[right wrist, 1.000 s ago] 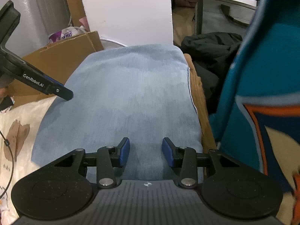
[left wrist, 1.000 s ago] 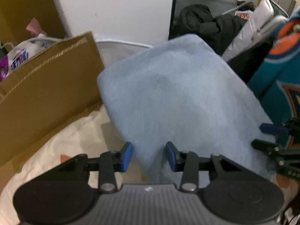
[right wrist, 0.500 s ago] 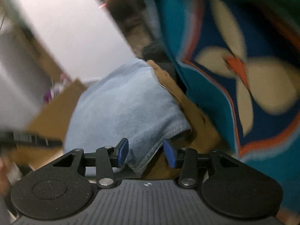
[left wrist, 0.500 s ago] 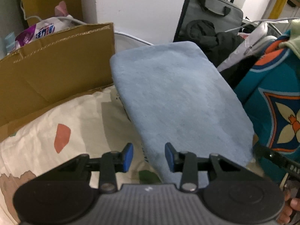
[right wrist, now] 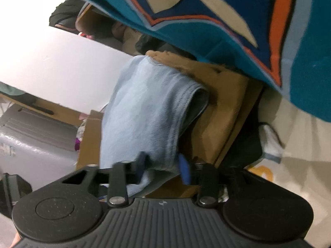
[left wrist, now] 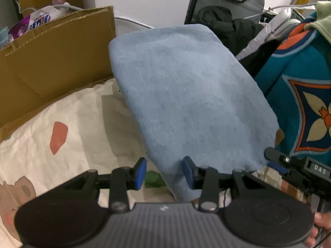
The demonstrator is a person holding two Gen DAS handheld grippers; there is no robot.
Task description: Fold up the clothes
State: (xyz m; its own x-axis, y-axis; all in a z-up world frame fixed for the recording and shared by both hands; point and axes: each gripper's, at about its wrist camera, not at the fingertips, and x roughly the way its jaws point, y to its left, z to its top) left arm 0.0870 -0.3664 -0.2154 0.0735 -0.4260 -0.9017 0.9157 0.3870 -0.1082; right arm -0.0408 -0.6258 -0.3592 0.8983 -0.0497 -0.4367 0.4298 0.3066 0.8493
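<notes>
Folding looks well advanced on one piece: the light blue garment (left wrist: 190, 95) lies as a flat, squared-off bundle with rounded corners, and the right wrist view shows its near edge doubled over in layers (right wrist: 157, 111). It rests on top of a brown folded piece (right wrist: 223, 107), so the two make a small stack beside the cardboard box (left wrist: 53, 57), above the patterned sheet (left wrist: 68, 150) that covers the place they sit on.

Both pairs of tongs stand parted and hold nothing. The left tongs (left wrist: 164, 173) sit at the near end of the blue bundle, its near corner lying between their blue pads without being pinched. The right tongs (right wrist: 162, 166) are turned on their side at the bundle's other near corner, with cloth between the fingers but, as far as I can tell through the blur, not squeezed.

What may be left is the teal garment (left wrist: 304, 103) with the orange and cream emblem, which hangs or is draped to the right, close over the right tongs (right wrist: 227, 20); it is not in a folded bundle. Dark clothes (left wrist: 225, 22) are heaped further back. Whether those belong to the job I cannot tell. My guess is that the blue piece is finished or being given a last straightening.
</notes>
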